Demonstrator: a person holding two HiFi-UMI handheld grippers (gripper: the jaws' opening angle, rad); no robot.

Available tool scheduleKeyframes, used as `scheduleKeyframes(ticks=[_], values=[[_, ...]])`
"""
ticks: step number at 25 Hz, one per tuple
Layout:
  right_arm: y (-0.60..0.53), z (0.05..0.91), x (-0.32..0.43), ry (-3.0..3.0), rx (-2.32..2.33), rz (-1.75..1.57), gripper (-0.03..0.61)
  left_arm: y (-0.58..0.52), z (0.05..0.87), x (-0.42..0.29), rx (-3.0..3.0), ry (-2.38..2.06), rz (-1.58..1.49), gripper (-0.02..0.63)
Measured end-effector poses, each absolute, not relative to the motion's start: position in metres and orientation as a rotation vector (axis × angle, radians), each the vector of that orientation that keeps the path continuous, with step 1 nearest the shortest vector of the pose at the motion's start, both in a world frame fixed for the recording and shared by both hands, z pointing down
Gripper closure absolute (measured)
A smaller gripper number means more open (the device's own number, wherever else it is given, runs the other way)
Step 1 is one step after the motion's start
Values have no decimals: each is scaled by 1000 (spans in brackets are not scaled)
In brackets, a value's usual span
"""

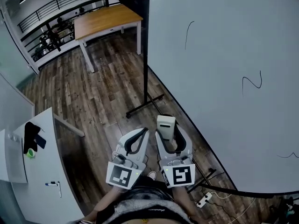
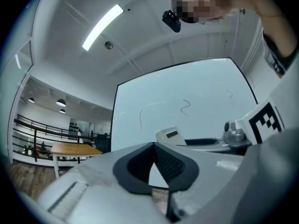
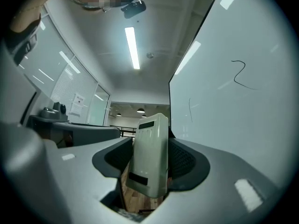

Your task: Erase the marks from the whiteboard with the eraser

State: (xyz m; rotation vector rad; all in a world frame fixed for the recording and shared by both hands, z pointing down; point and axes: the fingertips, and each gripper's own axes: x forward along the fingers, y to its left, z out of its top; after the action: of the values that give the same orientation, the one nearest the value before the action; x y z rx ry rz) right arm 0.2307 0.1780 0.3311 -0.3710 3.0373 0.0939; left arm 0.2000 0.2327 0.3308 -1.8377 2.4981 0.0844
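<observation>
The large whiteboard [image 1: 224,78] stands on my right and carries a thin curved line [image 1: 188,34], a squiggle [image 1: 252,82] and a small mark [image 1: 287,155] low down. A pale, upright eraser [image 1: 166,125] sticks out of my right gripper [image 1: 171,139], which is shut on it a short way off the board. In the right gripper view the eraser [image 3: 150,139] fills the gap between the jaws of that gripper [image 3: 149,160], with the board [image 3: 243,125] to the right. My left gripper [image 1: 141,133] is beside it, shut and empty; its tips [image 2: 153,147] meet.
A wooden table [image 1: 105,20] stands far back on the plank floor. A white desk [image 1: 46,171] at the left holds dark items and a green roll [image 1: 30,153]. The board's black stand foot [image 1: 145,104] and a power strip [image 1: 204,199] lie on the floor near my feet.
</observation>
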Motion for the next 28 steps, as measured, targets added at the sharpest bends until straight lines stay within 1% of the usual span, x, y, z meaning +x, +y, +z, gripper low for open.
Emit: scheduleKeyframes(ticks=[8,19,28], values=[[152,334,175,3028,-458,120,334,208,338,138,-1888,2460,106,611],[90,319,75,2940,-714,188,334,137,325,33,-2074,2244,113,611],[59,328,37,2931,-897,210,334,107,333,-7,-2205,2132,84,611]])
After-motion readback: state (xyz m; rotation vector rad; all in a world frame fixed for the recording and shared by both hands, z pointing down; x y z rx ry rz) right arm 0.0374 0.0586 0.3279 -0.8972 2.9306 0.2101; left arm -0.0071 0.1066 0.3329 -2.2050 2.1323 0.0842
